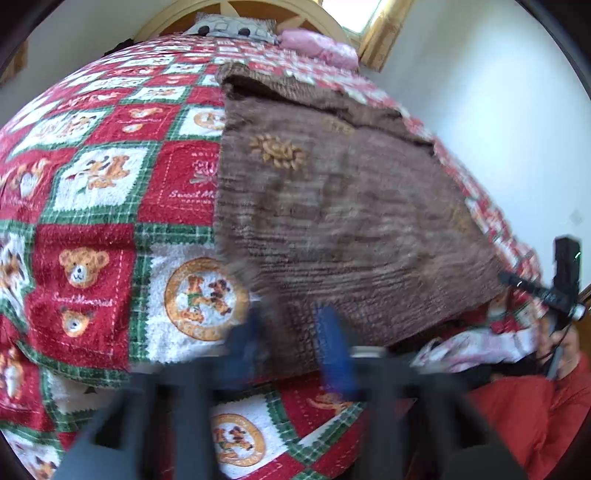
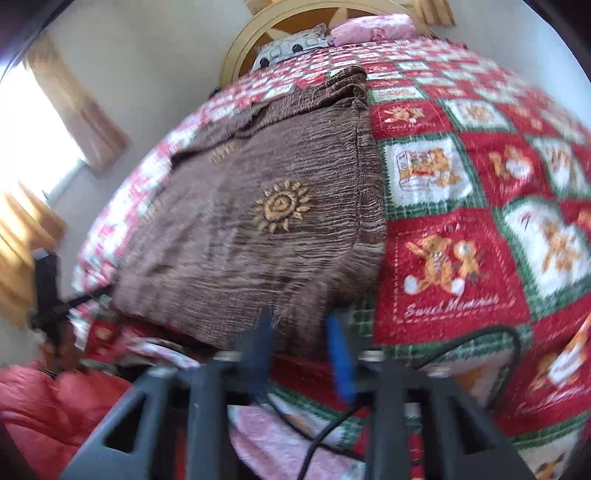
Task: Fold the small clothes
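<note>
A brown crinkled garment [image 1: 332, 206] with gold sun motifs lies spread on a red, green and white teddy-bear blanket [image 1: 92, 258]. My left gripper [image 1: 293, 332] is shut on the garment's near left corner, with brown cloth between its blue fingers [image 1: 334, 332]. In the right wrist view the same garment [image 2: 258, 221] stretches away from me. My right gripper [image 2: 301, 334] pinches its near right corner. Each view shows the other gripper's black body at its edge, the right one [image 1: 565, 280] and the left one [image 2: 48, 295]. Both frames are blurred.
A grey pillow [image 1: 232, 29] and a pink pillow [image 1: 317, 46] lie at the round wooden headboard [image 2: 240, 48]. A pink patterned cloth [image 2: 266, 435] and a black cable [image 2: 480, 332] lie at the near edge. The person's red clothing [image 1: 535, 406] is close by.
</note>
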